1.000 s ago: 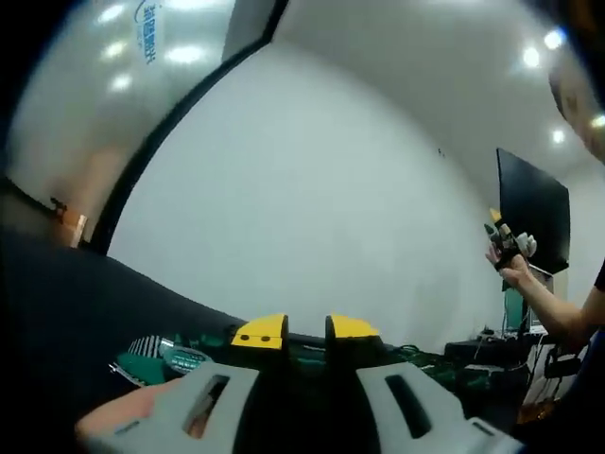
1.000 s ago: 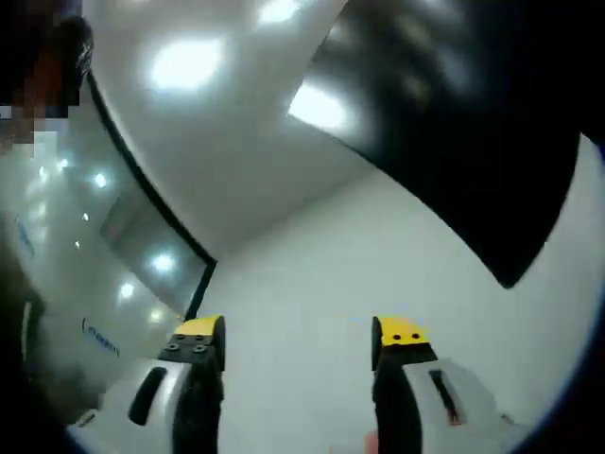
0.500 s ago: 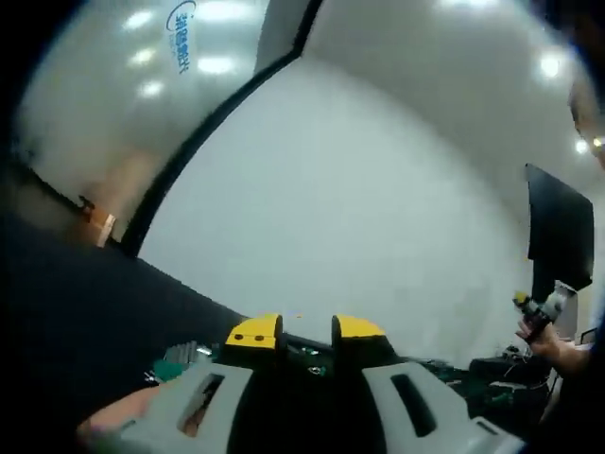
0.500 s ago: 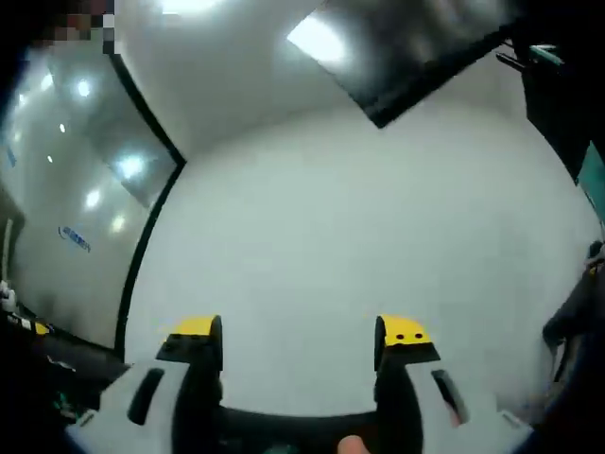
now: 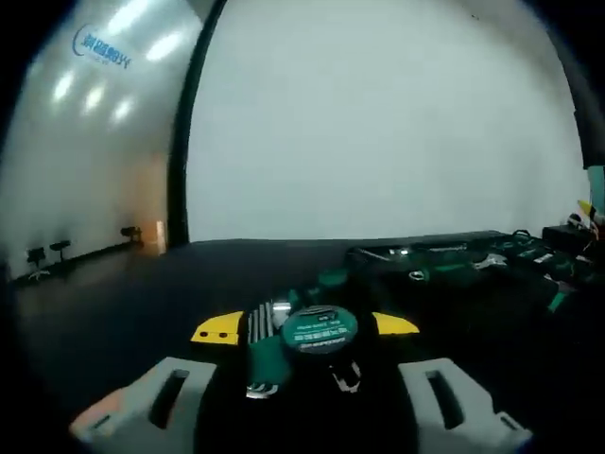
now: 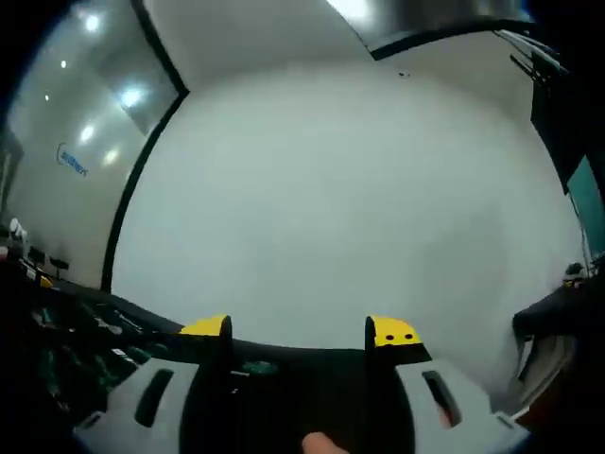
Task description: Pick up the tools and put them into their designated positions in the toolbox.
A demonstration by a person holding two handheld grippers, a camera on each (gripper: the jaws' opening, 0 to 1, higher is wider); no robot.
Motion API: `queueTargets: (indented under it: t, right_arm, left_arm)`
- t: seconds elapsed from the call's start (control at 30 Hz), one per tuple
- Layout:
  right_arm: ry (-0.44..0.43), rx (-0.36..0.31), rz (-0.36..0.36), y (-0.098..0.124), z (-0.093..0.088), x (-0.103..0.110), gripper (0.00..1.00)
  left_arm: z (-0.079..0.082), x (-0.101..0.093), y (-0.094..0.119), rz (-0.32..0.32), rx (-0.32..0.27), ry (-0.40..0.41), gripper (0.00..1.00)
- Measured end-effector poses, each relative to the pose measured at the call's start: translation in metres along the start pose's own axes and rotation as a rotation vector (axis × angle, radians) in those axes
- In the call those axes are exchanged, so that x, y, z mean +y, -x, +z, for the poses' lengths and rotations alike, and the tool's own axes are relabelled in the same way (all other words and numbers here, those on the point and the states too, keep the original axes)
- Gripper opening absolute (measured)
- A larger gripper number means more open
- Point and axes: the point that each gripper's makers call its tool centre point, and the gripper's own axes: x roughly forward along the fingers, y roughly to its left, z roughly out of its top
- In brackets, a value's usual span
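1. In the left gripper view, the left gripper (image 5: 304, 327) hangs low over a dark bench (image 5: 113, 303), its yellow-tipped fingers (image 5: 217, 331) spread wide apart.
2. Between those fingers lies a round green tool (image 5: 319, 331) with a label on its top and a ribbed metal part at its left side; whether the fingers touch it cannot be told.
3. Farther along the bench, toward its far right edge, a spread of green-handled tools (image 5: 444, 270) lies in a dark toolbox (image 5: 529, 255), blurred.
4. Behind the bench stands a white wall (image 5: 378, 123), and a glass partition with a blue logo (image 5: 99, 47) sits to the left.
5. In the right gripper view, the right gripper (image 6: 299, 330) points at the white wall (image 6: 331, 189), its fingers (image 6: 395, 333) held wide apart with nothing between them.
6. At the lower left of that view, green tools (image 6: 76, 340) lie scattered on the dark bench (image 6: 142, 326), too blurred to name.
7. A fingertip of the person's hand (image 6: 317, 443) shows at the bottom edge between the fingers.
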Motion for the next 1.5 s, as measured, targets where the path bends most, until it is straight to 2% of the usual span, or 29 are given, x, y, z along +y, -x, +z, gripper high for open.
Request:
queueTargets:
  t: [0.03, 0.07, 0.1, 0.17, 0.2, 0.23, 0.27, 0.3, 0.33, 0.37, 0.5, 0.6, 0.67, 0.7, 0.73, 0.77, 0.83, 0.87, 0.9, 1.0, 1.03, 1.07, 1.13, 1.17, 1.3, 1.33, 1.43, 1.47, 1.5]
  right_arm:
    - [0.008, -0.002, -0.007, 0.0, 0.0, -0.001, 0.53]
    - [0.021, -0.003, -0.004, 0.0, 0.0, 0.001, 0.53]
    - [0.02, -0.005, 0.001, 0.0, 0.001, 0.0, 0.53]
    - [0.005, -0.009, 0.015, 0.0, 0.002, 0.003, 0.53]
    - [0.001, -0.011, 0.015, 0.0, 0.002, 0.003, 0.53]
    - [-0.005, -0.01, 0.014, 0.001, 0.002, 0.002, 0.53]
    - [-0.007, -0.005, 0.009, 0.002, 0.001, 0.0, 0.53]
    - [-0.016, 0.008, 0.003, 0.002, -0.002, -0.002, 0.53]
    - [-0.028, 0.015, 0.004, 0.001, -0.003, -0.003, 0.53]
    - [-0.049, 0.018, 0.004, 0.002, -0.004, -0.004, 0.53]
    - [-0.068, 0.027, 0.004, 0.002, -0.006, -0.003, 0.53]
    - [-0.063, 0.032, 0.011, 0.002, -0.007, -0.001, 0.52]
    - [-0.061, 0.038, 0.023, 0.001, -0.008, 0.001, 0.51]
    - [-0.061, 0.042, 0.027, 0.001, -0.009, 0.003, 0.51]
    - [-0.062, 0.046, 0.037, 0.0, -0.01, 0.005, 0.5]
    - [-0.062, 0.049, 0.04, 0.0, -0.011, 0.006, 0.49]
    - [-0.056, 0.059, 0.047, -0.001, -0.013, 0.008, 0.49]
    - [-0.049, 0.069, 0.048, -0.002, -0.016, 0.008, 0.49]
    - [-0.048, 0.075, 0.048, -0.002, -0.017, 0.006, 0.49]
    - [-0.053, 0.089, 0.056, -0.001, -0.02, 0.007, 0.48]
    - [-0.056, 0.09, 0.059, 0.0, -0.02, 0.007, 0.48]
    - [-0.065, 0.088, 0.067, 0.002, -0.019, 0.009, 0.47]
    - [-0.075, 0.076, 0.065, 0.004, -0.016, 0.008, 0.47]
    - [-0.077, 0.074, 0.063, 0.004, -0.016, 0.007, 0.46]
    - [-0.155, 0.056, 0.062, 0.004, -0.013, 0.003, 0.44]
    - [-0.155, 0.063, 0.063, 0.003, -0.015, 0.003, 0.44]
    - [-0.159, 0.071, 0.079, 0.003, -0.016, 0.008, 0.44]
    - [-0.161, 0.066, 0.08, 0.003, -0.015, 0.008, 0.44]
    - [-0.159, 0.063, 0.082, 0.003, -0.014, 0.009, 0.44]
  left_arm:
    - [-0.006, 0.001, -0.002, -0.005, 0.029, -0.032, 0.46]
    - [-0.016, 0.0, -0.007, -0.001, 0.087, -0.028, 0.46]
    - [-0.008, 0.0, -0.01, 0.001, 0.044, -0.085, 0.46]
    - [-0.01, -0.001, -0.013, -0.003, 0.045, -0.04, 0.43]
    - [-0.008, -0.002, -0.014, 0.006, 0.04, -0.002, 0.34]
    - [-0.015, 0.003, -0.009, 0.055, 0.081, 0.026, 0.33]
    - [-0.005, -0.002, -0.013, 0.018, 0.032, -0.031, 0.32]
    - [0.008, -0.004, -0.012, 0.012, -0.035, -0.067, 0.32]
    - [0.015, -0.005, -0.01, 0.019, -0.081, -0.078, 0.32]
    - [0.023, -0.005, -0.003, 0.024, -0.127, -0.053, 0.32]
    - [0.028, -0.015, 0.008, 0.023, -0.101, 0.12, 0.31]
    - [0.048, -0.048, 0.017, -0.025, -0.093, 0.09, 0.31]
    - [0.06, -0.079, 0.02, -0.053, -0.08, 0.11, 0.32]
    - [0.064, -0.097, 0.022, -0.068, -0.066, 0.114, 0.32]
    - [0.068, -0.129, 0.024, -0.126, -0.063, 0.091, 0.32]
    - [0.07, -0.147, 0.023, -0.147, -0.072, 0.068, 0.32]
    - [0.066, -0.19, 0.017, -0.197, -0.046, 0.011, 0.32]
    - [0.056, -0.218, 0.014, -0.245, 0.001, -0.001, 0.31]
    - [0.053, -0.23, 0.009, -0.259, 0.013, -0.012, 0.31]
    - [0.047, -0.255, -0.008, -0.257, 0.025, -0.021, 0.31]
    - [0.038, -0.265, -0.011, -0.267, 0.076, -0.016, 0.31]
    - [0.035, -0.272, -0.015, -0.273, 0.098, -0.012, 0.31]
    - [0.029, -0.28, -0.023, -0.26, 0.126, -0.045, 0.31]
    - [0.032, -0.282, -0.026, -0.252, 0.113, -0.093, 0.31]
    - [0.031, -0.298, -0.031, -0.272, 0.136, -0.122, 0.31]
    - [0.024, -0.302, -0.032, -0.291, 0.177, -0.103, 0.31]
    - [0.026, -0.3, -0.03, -0.27, 0.156, -0.107, 0.32]
    - [0.026, -0.297, -0.026, -0.261, 0.159, -0.123, 0.32]
    - [0.028, -0.293, -0.024, -0.249, 0.152, -0.171, 0.32]
